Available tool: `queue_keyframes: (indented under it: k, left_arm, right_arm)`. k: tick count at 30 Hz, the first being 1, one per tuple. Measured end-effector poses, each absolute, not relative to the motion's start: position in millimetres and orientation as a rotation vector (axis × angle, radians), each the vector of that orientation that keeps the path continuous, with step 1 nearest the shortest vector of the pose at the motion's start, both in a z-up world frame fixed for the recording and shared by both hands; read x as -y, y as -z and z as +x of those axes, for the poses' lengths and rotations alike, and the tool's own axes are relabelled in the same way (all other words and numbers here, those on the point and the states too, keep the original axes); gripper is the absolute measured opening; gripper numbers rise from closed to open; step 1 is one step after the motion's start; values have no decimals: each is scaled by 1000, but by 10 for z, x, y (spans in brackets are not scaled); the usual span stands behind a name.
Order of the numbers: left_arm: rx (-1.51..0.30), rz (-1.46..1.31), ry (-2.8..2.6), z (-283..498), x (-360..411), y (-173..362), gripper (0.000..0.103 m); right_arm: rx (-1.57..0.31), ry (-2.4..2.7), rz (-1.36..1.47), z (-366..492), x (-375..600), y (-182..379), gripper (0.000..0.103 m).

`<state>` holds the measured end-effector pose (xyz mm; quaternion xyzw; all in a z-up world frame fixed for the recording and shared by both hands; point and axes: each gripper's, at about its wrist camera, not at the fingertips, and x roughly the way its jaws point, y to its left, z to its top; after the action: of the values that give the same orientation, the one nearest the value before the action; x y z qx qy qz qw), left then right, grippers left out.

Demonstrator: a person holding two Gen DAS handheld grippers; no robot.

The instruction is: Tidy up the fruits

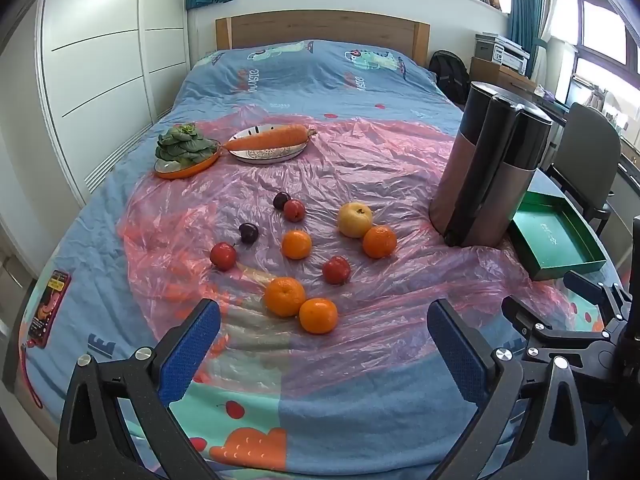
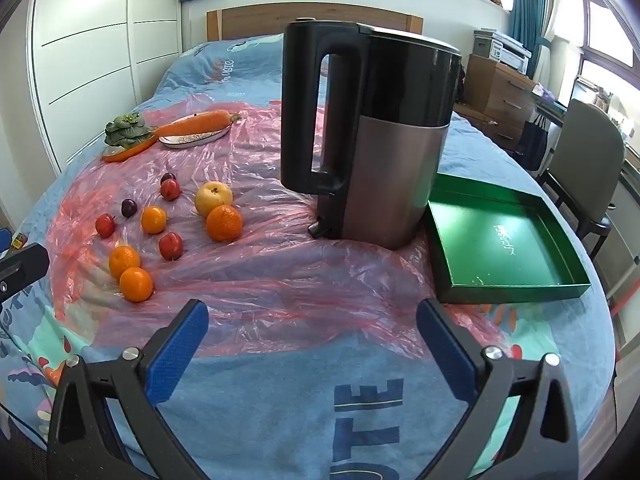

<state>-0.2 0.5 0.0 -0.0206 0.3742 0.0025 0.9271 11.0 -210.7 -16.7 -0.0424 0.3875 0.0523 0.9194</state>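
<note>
Both wrist views downward over bed [image 1: 280, 80]

The kettle [image 1: 486, 168] in the left wrist view appeared smeared into several overlapping cylinders, its handle not made out. The pale lettering inside the green tray [image 2: 508, 240] was too small to read. A phone [image 1: 48, 304] lay at the bed's left edge, its screen unreadable. The right gripper [image 1: 568, 320] showed only in part at the left view's right border (its fingertips cut off). The leafy greens [image 2: 126, 130] hid most of their orange dish [image 2: 128, 150].
</note>
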Motion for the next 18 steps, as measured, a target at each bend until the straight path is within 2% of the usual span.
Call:
queue_keyframes:
  k: [18]
  left_arm:
    - [-780,-39,-12,-7,-10,32,102]
  right_arm:
    - [-794,-102,-86,101,2101,166,103]
